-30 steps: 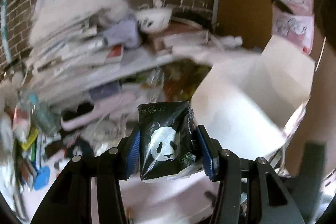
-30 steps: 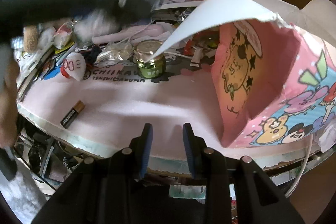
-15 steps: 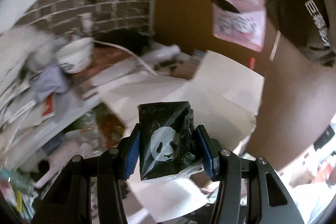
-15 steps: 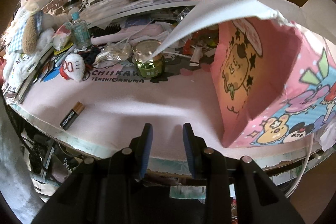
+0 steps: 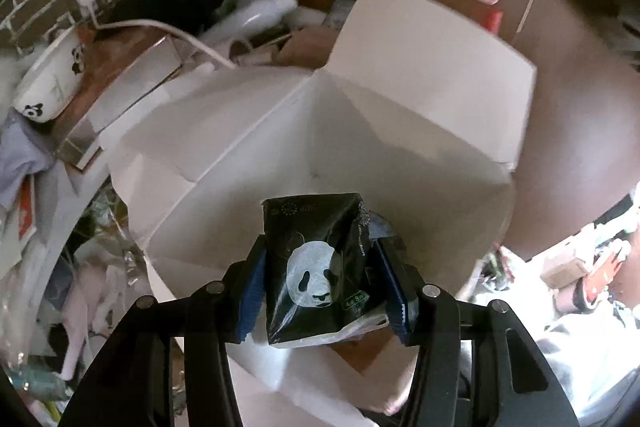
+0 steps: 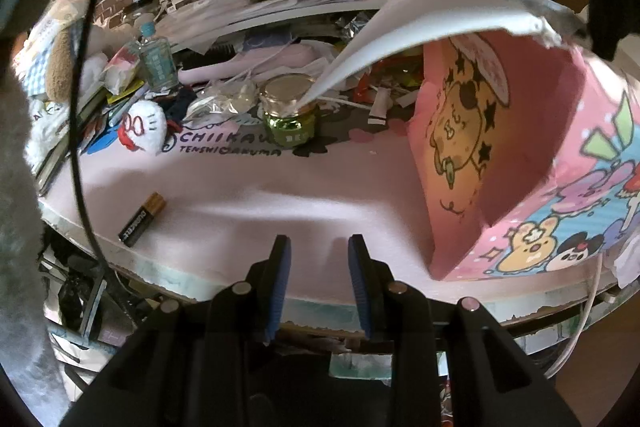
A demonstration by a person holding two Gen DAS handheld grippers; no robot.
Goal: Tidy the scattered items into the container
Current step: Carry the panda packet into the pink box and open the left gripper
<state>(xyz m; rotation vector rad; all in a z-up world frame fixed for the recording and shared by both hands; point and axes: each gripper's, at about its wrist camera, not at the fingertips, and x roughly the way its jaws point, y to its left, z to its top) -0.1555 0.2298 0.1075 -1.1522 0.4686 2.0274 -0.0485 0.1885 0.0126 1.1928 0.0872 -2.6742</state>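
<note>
Swung over the open box (image 5: pixel 400 131), left claw (image 5: pixel 320 283) grips panda packet (image 5: pixel 316 267); right claw (image 6: pixel 319 267) gapes, unmoved.

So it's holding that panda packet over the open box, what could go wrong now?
The panda packet is soft and crinkled in the left gripper, so it may cling or drop crookedly. A raised flap of the box could catch it. The battery lies near the table edge, so a nudge from the right gripper might knock it off.
</note>
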